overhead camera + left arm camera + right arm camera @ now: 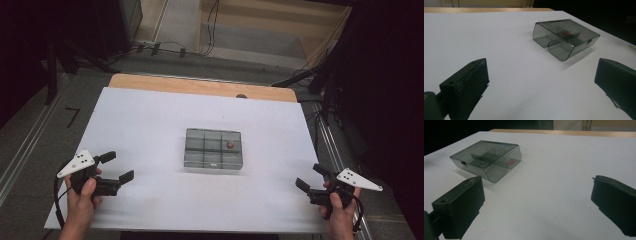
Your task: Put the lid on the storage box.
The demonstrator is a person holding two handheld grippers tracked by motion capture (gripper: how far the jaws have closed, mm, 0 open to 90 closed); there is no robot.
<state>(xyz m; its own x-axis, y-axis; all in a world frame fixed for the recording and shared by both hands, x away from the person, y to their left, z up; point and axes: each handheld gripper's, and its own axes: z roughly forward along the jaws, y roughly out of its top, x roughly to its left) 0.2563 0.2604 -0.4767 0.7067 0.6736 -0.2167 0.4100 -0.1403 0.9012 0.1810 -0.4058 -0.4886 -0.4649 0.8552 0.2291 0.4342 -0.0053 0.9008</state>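
Your box (214, 149) sits shut at the centre of the white sheet (150, 120), a smoky clear case split into compartments, with a small red piece (230, 145) in the far right one. From the box, your left gripper (119, 166) is at about eight o'clock and your right gripper (311, 177) at about four o'clock, both well apart from it. Each has its jaws spread wide with nothing between them, both aimed at the box.
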